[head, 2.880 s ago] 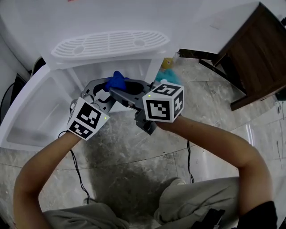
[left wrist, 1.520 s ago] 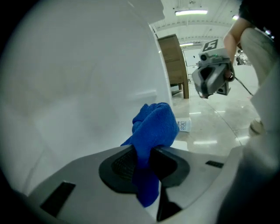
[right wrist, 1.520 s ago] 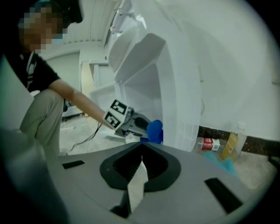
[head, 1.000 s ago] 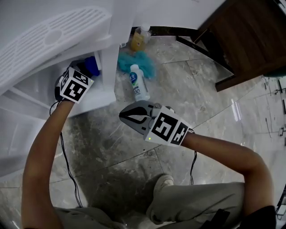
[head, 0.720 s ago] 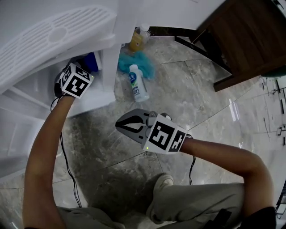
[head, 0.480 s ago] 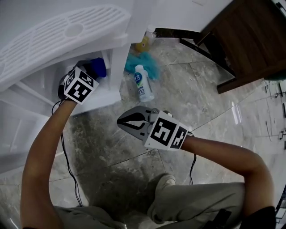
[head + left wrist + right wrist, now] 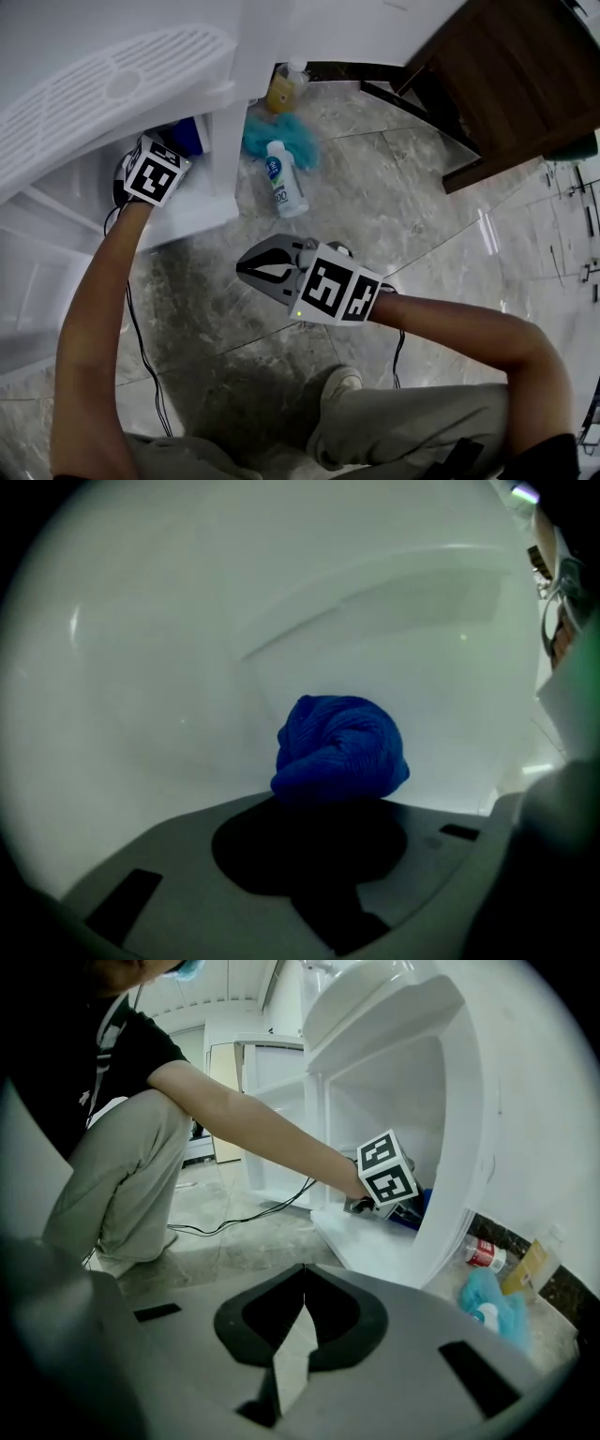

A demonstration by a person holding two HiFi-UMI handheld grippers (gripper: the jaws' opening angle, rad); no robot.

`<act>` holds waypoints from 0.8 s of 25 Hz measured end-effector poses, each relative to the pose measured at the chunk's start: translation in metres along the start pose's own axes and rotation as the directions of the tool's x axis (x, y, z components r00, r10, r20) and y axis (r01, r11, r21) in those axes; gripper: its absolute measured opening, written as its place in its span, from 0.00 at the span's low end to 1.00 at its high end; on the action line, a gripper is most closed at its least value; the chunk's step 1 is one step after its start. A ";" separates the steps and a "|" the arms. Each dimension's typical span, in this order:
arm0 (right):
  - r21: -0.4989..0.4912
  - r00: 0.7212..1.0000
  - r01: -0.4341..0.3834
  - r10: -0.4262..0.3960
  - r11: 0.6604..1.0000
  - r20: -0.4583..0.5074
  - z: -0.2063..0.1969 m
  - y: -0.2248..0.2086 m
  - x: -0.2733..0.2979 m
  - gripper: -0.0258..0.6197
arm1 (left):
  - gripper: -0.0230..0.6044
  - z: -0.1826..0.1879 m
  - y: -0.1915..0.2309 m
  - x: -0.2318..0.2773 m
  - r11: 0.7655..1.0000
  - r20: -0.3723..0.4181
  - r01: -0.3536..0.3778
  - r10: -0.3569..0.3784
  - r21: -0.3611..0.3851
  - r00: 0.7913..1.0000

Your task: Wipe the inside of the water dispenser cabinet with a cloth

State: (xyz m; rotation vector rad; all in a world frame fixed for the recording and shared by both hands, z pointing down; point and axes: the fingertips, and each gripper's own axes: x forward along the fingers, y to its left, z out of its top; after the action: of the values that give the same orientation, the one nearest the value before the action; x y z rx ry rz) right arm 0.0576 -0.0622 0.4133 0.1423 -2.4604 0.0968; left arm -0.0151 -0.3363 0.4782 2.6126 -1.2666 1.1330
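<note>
The white water dispenser cabinet (image 7: 220, 112) stands open at the upper left. My left gripper (image 7: 178, 142) reaches into its lower compartment, shut on a bunched blue cloth (image 7: 190, 134). In the left gripper view the cloth (image 7: 342, 747) bulges at the tips of my left gripper (image 7: 328, 799) against the white inner wall (image 7: 169, 667). My right gripper (image 7: 246, 267) hangs shut and empty above the marble floor, outside the cabinet. Past my right gripper (image 7: 303, 1271), the right gripper view shows the left gripper's marker cube (image 7: 386, 1172) and the cloth (image 7: 422, 1206) inside the cabinet (image 7: 464, 1101).
On the floor beside the cabinet lie a white bottle (image 7: 281, 178), a teal fluffy cloth (image 7: 262, 136) and a yellow bottle (image 7: 284, 86). A dark wooden cabinet (image 7: 506, 75) stands at the upper right. The open cabinet door (image 7: 37, 272) is at the left; a black cable (image 7: 141, 337) trails on the floor.
Since the earliest frame the left gripper has carried the blue cloth into the cabinet, and the right gripper has drawn back over the floor. In the last second both have barely shifted.
</note>
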 end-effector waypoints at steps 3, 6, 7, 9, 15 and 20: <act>-0.010 1.000 -0.003 0.003 1.000 -0.005 0.001 0.001 0.001 0.04 | 0.18 -0.001 -0.010 -0.007 1.000 0.010 0.030 -0.030 -0.006 1.000; -0.023 1.000 -0.011 0.011 1.000 -0.003 0.004 0.003 0.003 0.04 | 0.18 -0.002 -0.021 -0.011 0.997 0.005 0.073 -0.073 0.038 0.997; -0.022 1.000 -0.013 0.013 1.000 -0.002 0.004 0.003 0.004 0.04 | 0.18 -0.003 -0.022 -0.011 0.996 0.001 0.074 -0.074 0.044 0.997; -0.017 1.000 -0.016 0.016 1.000 -0.002 0.003 0.004 0.005 0.04 | 0.18 -0.002 -0.018 -0.007 0.997 -0.009 0.056 -0.056 0.045 0.998; -0.001 0.999 -0.024 0.024 1.000 -0.022 -0.002 0.011 0.007 0.04 | 0.18 -0.003 0.002 0.003 0.999 -0.036 -0.034 0.033 -0.019 0.999; -0.040 0.996 -0.061 0.058 0.997 -0.071 0.001 0.024 0.015 0.04 | 0.18 0.004 -0.003 -0.014 0.992 -0.025 0.009 -0.012 -0.122 1.000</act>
State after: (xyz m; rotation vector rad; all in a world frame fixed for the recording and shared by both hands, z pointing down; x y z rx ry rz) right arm 0.0424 -0.0396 0.4214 0.0470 -2.3957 0.0744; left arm -0.0157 -0.3260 0.4674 2.5057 -1.2730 1.0485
